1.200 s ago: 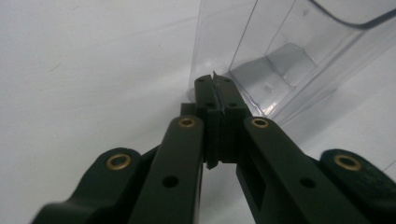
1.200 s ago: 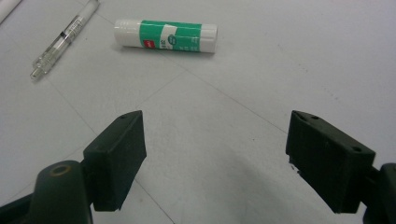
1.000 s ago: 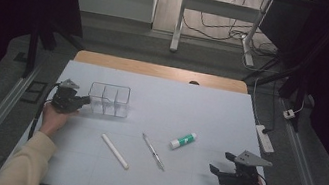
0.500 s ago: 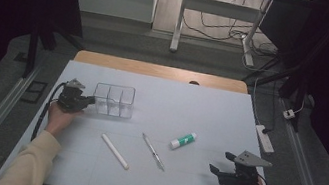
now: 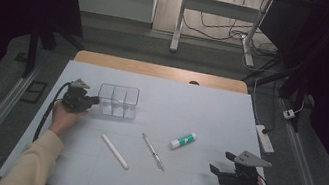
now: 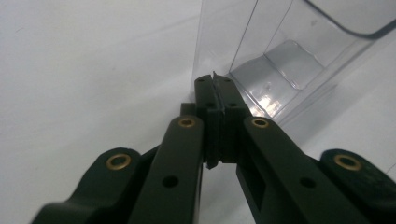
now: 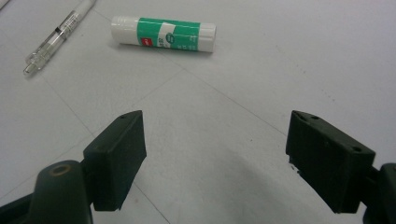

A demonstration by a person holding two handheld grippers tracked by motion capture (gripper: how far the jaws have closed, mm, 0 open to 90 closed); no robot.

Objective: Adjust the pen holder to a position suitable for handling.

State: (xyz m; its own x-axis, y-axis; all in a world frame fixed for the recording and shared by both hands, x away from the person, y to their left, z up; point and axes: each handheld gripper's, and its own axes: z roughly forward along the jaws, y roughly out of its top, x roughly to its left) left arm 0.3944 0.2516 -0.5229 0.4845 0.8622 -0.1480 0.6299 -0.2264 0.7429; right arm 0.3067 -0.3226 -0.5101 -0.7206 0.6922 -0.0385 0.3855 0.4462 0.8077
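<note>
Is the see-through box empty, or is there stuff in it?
Empty. The clear box stands upright with bare compartments, and the left gripper is shut on its wall. The glue stick lies out on the table.

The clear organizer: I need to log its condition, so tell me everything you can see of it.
The organizer is a small box of clear, glossy plastic, open at the top, split by thin walls into three compartments that look empty. It stands upright on the white table, at the left. The left gripper is shut on its left wall; in the left gripper view the jaws pinch that thin wall's edge. Nothing else touches it; the pens and glue stick lie apart.
</note>
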